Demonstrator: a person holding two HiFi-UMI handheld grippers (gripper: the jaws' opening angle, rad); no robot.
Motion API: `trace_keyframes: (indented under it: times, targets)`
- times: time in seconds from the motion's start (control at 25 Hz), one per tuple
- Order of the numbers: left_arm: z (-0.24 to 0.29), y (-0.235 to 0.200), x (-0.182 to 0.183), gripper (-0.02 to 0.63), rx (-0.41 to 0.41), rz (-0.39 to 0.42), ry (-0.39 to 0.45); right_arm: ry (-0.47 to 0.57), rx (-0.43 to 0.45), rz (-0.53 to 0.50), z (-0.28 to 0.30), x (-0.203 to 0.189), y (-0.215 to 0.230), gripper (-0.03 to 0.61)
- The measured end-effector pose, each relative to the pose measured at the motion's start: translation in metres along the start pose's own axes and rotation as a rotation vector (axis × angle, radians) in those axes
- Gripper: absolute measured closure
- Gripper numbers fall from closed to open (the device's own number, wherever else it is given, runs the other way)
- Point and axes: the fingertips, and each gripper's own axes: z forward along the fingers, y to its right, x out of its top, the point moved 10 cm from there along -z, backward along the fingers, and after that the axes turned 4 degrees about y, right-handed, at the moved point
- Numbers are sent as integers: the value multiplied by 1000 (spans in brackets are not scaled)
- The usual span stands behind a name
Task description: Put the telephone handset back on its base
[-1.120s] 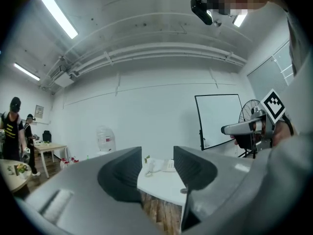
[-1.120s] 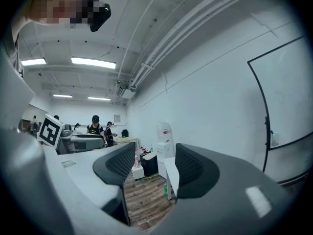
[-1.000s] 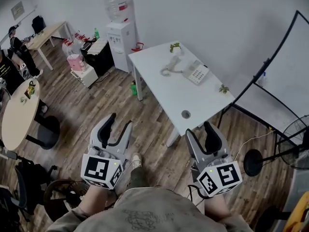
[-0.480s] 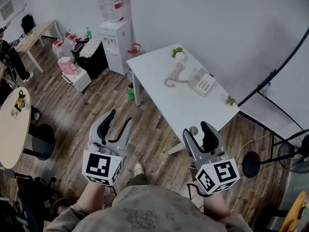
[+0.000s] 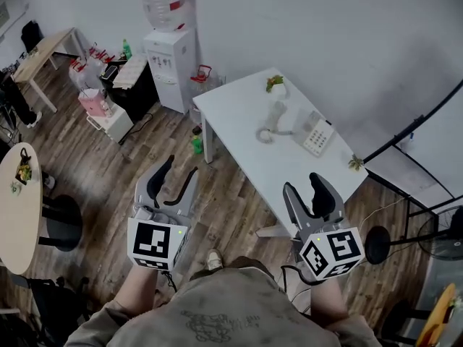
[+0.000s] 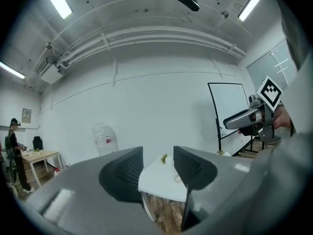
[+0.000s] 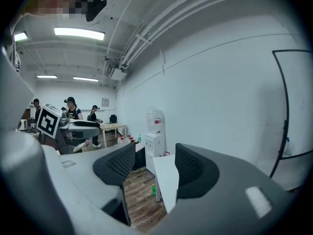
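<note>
A white telephone base [image 5: 319,136] lies on the white table [image 5: 239,107] near its right end. Left of the base the white handset [image 5: 274,116] rests off it on the tabletop, its cord curling at the near end. My left gripper [image 5: 173,178] and right gripper [image 5: 308,191] are held side by side over the wooden floor, short of the table. Both are open with nothing between the jaws. Through the gap of the left gripper [image 6: 158,166] I see the table [image 6: 159,180] far ahead. The right gripper [image 7: 155,166] frames the table's edge [image 7: 167,182].
A water dispenser [image 5: 173,49] stands left of the table, and small plants [image 5: 275,84] sit on it. A whiteboard stand [image 5: 423,132] and a floor fan [image 5: 448,241] are at the right. At the left are a round table [image 5: 16,212] and a black chair [image 5: 61,219].
The table with the phone has come closer and shifted right in the head view. Both grippers stay open and held in front as before.
</note>
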Motion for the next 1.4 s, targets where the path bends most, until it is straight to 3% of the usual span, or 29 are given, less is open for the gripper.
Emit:
trace_keyframes:
  times: [0.56, 0.8, 1.16, 1.4]
  targets:
    - [99, -38, -40, 419, -78, -28, -29, -55, -68, 27, 83, -31, 41, 311]
    - [171, -54, -58, 419, -113, -24, -80, -86, -96, 83, 140, -50, 81, 311]
    - [315, -72, -55, 419, -192, 33, -139, -126, -135, 156, 238, -49, 162, 314]
    - [396, -77, -48, 419, -242, -8, -134, -124, -197, 221, 279, -53, 206, 327]
